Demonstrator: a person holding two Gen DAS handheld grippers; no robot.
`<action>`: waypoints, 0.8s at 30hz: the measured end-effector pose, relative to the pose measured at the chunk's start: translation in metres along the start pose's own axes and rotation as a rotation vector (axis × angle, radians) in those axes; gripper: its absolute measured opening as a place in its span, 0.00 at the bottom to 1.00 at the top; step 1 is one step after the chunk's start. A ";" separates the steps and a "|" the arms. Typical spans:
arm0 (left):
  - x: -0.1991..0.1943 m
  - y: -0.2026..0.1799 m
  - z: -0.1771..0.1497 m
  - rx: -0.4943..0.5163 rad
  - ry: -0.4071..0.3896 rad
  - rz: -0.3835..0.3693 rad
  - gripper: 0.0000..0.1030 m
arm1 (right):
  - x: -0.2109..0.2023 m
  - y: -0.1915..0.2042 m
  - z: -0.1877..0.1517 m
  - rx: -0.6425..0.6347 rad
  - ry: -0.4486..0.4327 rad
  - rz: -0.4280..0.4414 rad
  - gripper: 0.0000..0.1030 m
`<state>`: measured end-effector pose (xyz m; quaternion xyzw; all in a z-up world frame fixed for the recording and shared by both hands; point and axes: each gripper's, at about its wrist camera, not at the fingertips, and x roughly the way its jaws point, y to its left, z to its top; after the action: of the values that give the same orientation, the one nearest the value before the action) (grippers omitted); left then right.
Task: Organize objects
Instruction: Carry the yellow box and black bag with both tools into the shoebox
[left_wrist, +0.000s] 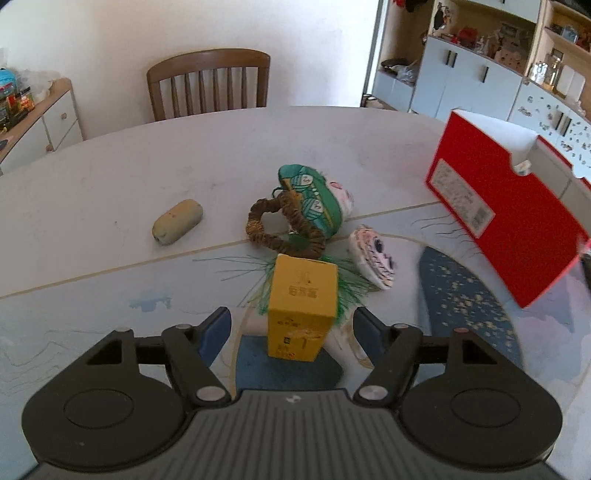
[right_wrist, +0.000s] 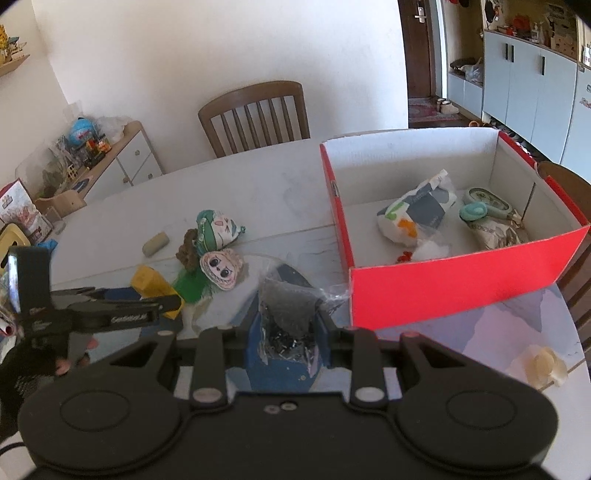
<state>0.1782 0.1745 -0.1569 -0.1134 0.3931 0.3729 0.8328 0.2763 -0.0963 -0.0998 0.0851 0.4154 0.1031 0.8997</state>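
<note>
The right gripper is clamped on a crinkly clear plastic bag of small dark metal bits, held just short of the near red wall of the open red cardboard box with a white inside. The left gripper stands wide, its blue-padded fingers either side of a small upright yellow carton without touching it.

The step in hand looks like dropping the bag into the box. It would go best if the bag is lifted clear of the near wall, carried over a bare patch of the box floor (the white printed pouch and the foil packet with a teal ring already fill the far part) and released low, since thin plastic snags and the contents may spill. The carton, well to the left of the box, seems the next pick; a grip across its flat sides suits it.

The box sits on a pale round table with a printed cover. Left of the box lie two painted face ornaments, a braided brown ring and a tan capsule-shaped lump. A brown wooden slatted chair stands beyond the table, with pale blue cabinets behind the box.
</note>
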 end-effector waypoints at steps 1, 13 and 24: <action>0.002 0.001 0.000 -0.003 -0.001 0.002 0.70 | 0.000 -0.001 0.000 -0.002 0.003 0.000 0.29; 0.009 -0.008 0.002 0.040 0.021 0.053 0.30 | -0.004 -0.008 0.003 -0.009 0.009 0.015 0.29; -0.013 -0.021 0.016 0.000 0.043 0.023 0.29 | -0.018 -0.017 0.016 -0.032 -0.026 0.037 0.29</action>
<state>0.1972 0.1606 -0.1392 -0.1169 0.4124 0.3800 0.8197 0.2790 -0.1184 -0.0809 0.0798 0.4004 0.1251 0.9042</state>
